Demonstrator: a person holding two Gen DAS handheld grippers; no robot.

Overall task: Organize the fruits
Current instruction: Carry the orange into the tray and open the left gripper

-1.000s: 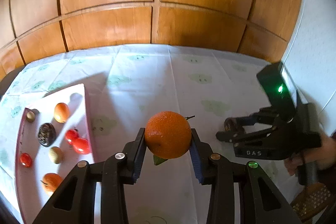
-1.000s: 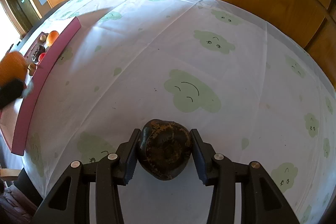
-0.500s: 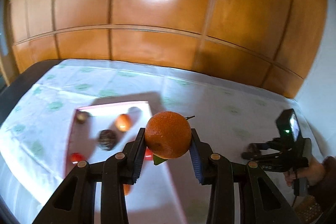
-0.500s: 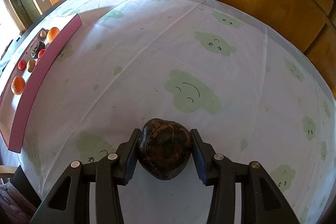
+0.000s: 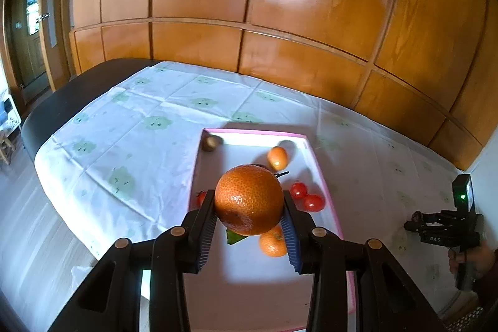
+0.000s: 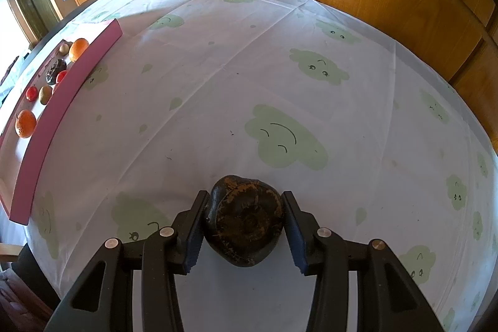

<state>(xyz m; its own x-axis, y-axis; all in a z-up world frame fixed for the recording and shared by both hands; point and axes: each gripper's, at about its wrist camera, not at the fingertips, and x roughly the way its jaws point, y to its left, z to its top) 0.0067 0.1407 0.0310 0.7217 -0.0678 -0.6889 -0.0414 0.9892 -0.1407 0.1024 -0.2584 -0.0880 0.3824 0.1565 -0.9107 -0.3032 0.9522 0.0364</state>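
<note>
The left gripper (image 5: 249,204) clamps a large orange (image 5: 249,198) above the pink-rimmed tray (image 5: 330,201), directly over a smaller orange (image 5: 273,244) and near 2 cherry tomatoes (image 5: 306,196). Better to lower it onto bare tray floor nearer the camera, then part the jaws slowly so it cannot roll. The right gripper (image 6: 244,220) pinches a dark brown fruit (image 6: 244,217) over the tablecloth (image 6: 280,77), well apart from the tray.

Tray (image 5: 323,176): near end bare; small orange (image 5: 273,244), tomatoes (image 5: 307,198) crowd its middle and right edge.
</note>
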